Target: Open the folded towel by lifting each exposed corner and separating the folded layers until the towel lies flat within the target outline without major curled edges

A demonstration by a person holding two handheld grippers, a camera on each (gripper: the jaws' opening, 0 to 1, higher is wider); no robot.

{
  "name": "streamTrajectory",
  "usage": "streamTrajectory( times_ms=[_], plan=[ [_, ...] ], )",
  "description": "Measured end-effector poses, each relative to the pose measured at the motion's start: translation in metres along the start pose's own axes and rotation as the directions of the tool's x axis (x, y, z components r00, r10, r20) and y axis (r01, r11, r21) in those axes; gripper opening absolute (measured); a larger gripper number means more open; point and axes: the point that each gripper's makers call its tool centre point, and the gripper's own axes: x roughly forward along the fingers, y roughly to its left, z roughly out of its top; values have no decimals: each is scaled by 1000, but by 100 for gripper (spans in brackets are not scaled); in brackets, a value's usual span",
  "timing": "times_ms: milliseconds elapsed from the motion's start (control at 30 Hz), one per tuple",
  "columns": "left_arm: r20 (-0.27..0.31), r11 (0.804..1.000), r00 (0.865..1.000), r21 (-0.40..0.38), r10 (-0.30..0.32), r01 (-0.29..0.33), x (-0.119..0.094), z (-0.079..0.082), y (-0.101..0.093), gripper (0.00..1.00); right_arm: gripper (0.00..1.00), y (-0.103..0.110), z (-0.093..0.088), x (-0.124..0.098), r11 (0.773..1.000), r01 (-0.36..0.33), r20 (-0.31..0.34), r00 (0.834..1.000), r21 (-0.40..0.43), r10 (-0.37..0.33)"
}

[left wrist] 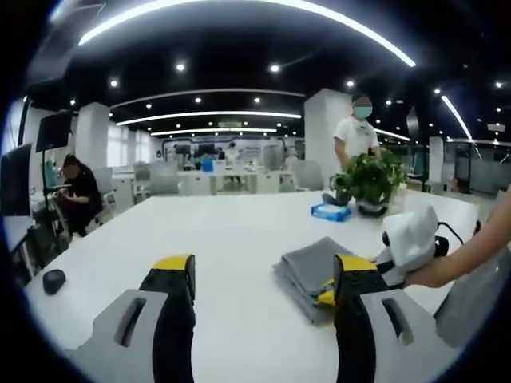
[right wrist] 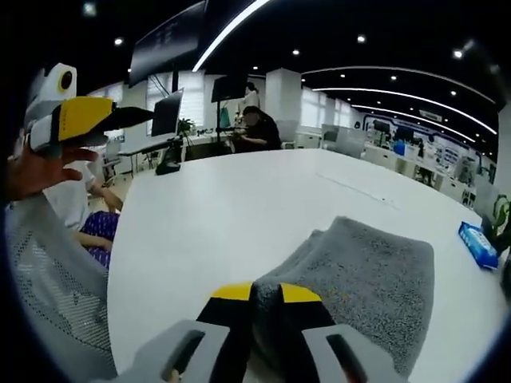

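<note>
The grey folded towel (right wrist: 359, 287) lies on the white desk (right wrist: 239, 215). The right gripper (right wrist: 267, 297) pinches the towel's near corner between its yellow-tipped jaws. The left gripper (left wrist: 263, 275) hovers above the desk with jaws spread wide, the towel (left wrist: 307, 271) just beside its right jaw. A potted plant (left wrist: 369, 179) and a blue packet (left wrist: 330, 211) sit farther back.

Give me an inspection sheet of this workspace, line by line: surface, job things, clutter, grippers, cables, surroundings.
Surface: white table, mostly bare.
Job's things: grey towel, folded in layers; no target outline seen.
Clutter: blue packet, potted plant, small dark object near the table edge.
Grippers: left gripper open above the table; right gripper shut on the towel's near corner.
Cables: black cable beside the plant.
Surroundings: open office, monitor, mesh chair, one person seated, one standing.
</note>
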Motion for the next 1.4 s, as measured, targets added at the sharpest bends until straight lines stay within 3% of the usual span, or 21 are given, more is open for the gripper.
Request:
streamTrajectory(
  times_ms=[200,300,467,767,967,1167,1267,1400],
  plan=[
    [0,1000,1000,-10,-3,3,-1,0,0,69,4,-5,19,-12,999,-4,65,998,34,2],
    [-3,1000,1000,-11,-4,4,-2,0,-1,68,3,-11,29,-17,995,-12,96,995,100,2],
    [-12,1000,1000,-12,-11,11,-2,-1,-2,65,3,-27,41,-30,989,24,143,989,146,-46],
    [1,997,1000,-80,-13,13,-5,0,4,65,3,-51,55,-49,979,82,202,972,188,-121],
    [-18,995,1000,-97,7,-9,-4,-4,9,64,3,-69,56,-66,967,134,224,957,215,-183],
    [-52,999,999,-29,-15,14,-2,-10,-1,64,3,-94,50,-89,941,194,239,935,277,-263],
    [-68,1000,997,-19,-26,25,-1,-13,-3,63,3,-111,43,-102,920,253,226,918,298,-326],
    [-74,999,997,-18,-31,30,-1,-14,-4,62,3,-124,36,-113,904,272,222,908,331,-355]
  ],
)
